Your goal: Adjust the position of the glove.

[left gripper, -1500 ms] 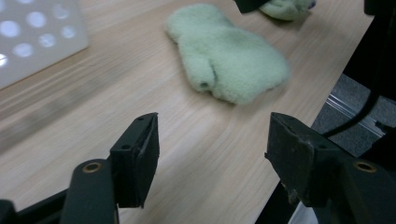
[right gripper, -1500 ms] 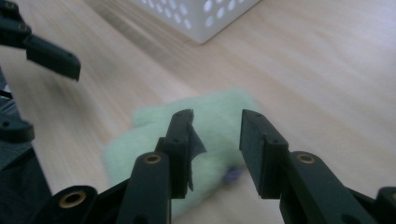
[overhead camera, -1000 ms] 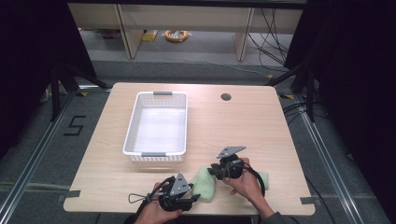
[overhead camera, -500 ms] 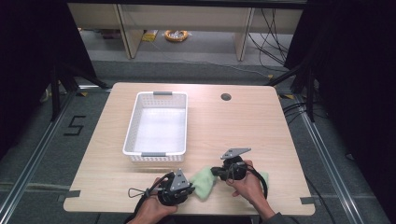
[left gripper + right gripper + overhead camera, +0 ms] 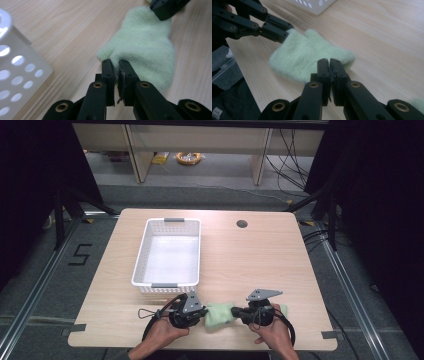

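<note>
A pale green fleece mitten (image 5: 220,314) lies on the wooden table (image 5: 260,260) near its front edge, stretched between the two grippers. It sits just to the right of the left gripper (image 5: 202,312) and just to the left of the right gripper (image 5: 239,312), touching both.

In the left gripper view, the left gripper (image 5: 115,66) has its jaws pressed together on the near edge of the mitten (image 5: 142,47), pinching a fold of fleece at the notch beside the thumb part; the rest of the mitten spreads ahead and to the right of the tips. They have just been closing, with the fleece between them.

In the right gripper view, the right gripper (image 5: 328,64) is likewise clamped on the mitten's (image 5: 307,56) near edge, a thin lip of fleece caught between its pads, the mitten reaching ahead and left toward the other gripper. These jaws too have just been closing on the fleece.

A white perforated basket (image 5: 145,255) stands on the table beyond the left gripper, apart from the mitten.
</note>
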`<action>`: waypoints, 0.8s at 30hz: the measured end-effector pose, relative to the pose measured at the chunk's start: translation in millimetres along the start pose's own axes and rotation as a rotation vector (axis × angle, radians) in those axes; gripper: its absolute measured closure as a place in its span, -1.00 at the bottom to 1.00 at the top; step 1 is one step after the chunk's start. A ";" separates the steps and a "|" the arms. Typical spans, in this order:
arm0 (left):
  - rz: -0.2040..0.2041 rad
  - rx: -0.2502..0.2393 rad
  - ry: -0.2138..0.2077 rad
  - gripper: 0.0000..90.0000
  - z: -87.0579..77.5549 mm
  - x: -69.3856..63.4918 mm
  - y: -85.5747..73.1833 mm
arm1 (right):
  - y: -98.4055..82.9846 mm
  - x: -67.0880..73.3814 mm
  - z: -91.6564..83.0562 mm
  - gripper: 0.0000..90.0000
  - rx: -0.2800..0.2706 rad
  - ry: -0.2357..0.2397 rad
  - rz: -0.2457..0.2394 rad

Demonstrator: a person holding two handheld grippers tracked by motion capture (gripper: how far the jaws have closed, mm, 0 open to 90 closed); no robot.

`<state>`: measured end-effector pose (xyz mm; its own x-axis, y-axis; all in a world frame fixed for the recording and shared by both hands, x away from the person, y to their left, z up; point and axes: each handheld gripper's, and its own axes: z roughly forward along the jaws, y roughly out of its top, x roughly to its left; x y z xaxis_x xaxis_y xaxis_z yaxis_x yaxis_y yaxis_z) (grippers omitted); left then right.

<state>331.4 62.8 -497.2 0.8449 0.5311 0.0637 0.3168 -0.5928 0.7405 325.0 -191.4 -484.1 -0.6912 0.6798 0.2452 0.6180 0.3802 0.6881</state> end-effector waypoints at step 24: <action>-0.122 0.023 -0.015 -0.08 -26.9 -7.1 -13.4 | -13.5 -33.5 -67.6 0.33 0.008 -0.225 -0.077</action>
<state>309.5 83.3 -489.6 0.8059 0.5909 -0.0363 0.4273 -0.5381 0.7266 314.5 -261.7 -455.5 -0.6359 0.7710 0.0334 0.5703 0.4404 0.6934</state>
